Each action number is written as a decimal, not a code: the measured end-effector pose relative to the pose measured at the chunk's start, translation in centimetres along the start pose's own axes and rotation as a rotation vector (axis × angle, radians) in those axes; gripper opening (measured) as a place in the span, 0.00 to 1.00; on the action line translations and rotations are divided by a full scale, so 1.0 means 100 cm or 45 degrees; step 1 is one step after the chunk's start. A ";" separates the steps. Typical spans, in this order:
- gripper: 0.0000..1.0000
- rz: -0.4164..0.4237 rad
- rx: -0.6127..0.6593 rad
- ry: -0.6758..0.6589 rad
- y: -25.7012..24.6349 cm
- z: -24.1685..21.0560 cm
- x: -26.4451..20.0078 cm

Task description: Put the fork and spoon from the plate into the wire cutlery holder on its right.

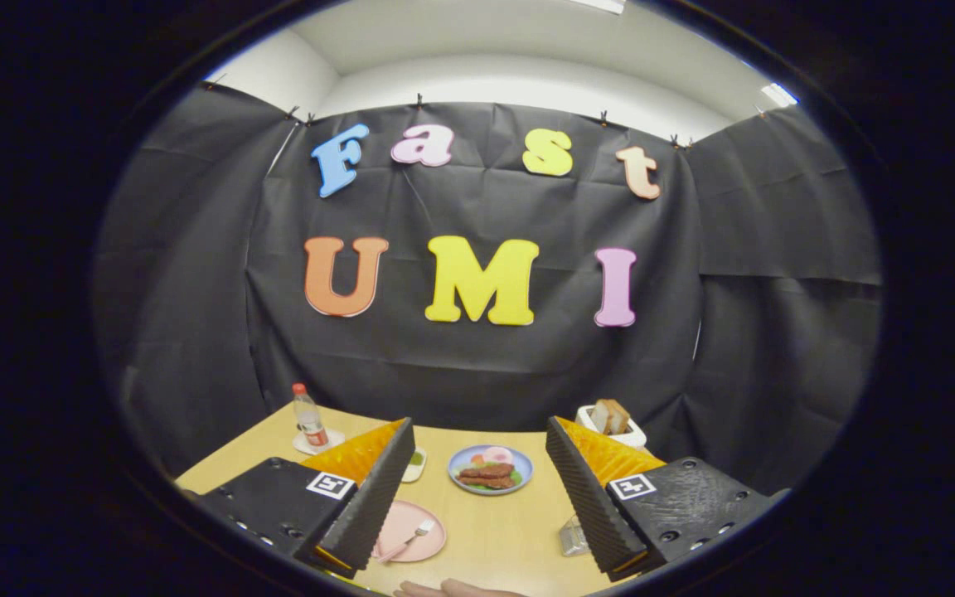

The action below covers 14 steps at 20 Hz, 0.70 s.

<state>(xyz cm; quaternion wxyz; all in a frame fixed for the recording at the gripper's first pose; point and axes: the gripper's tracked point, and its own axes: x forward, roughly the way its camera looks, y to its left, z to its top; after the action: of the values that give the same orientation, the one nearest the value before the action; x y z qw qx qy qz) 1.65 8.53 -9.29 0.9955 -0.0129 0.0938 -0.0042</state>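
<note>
Wooden table (494,531) in a black-draped booth, gripper (477,497) held above it with fingers spread wide and empty.

A blue plate of food (490,469) sits mid-table beyond the fingers; a pink plate (411,531) by the left finger carries the fork (408,537). The wire cutlery holder (574,536) peeks from behind the right finger. A bottle (308,417) stands at the far left corner.

bottle (307,417) on coaster, far left | blue food plate (490,469) mid-table | toast rack (610,423) far right

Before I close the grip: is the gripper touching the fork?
Apart. In the gripper view the open gripper hangs above the table; the fork lies on the pink plate.
</note>
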 end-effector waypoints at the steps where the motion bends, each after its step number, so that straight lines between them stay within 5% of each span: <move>1: 0.95 0.002 -0.006 0.020 0.003 -0.010 0.005; 14: 0.96 0.089 -0.050 0.519 0.088 -0.224 0.072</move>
<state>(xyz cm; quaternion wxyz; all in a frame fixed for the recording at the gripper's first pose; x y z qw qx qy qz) 4.59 16.69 -32.91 0.9550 -0.0280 0.2938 0.0295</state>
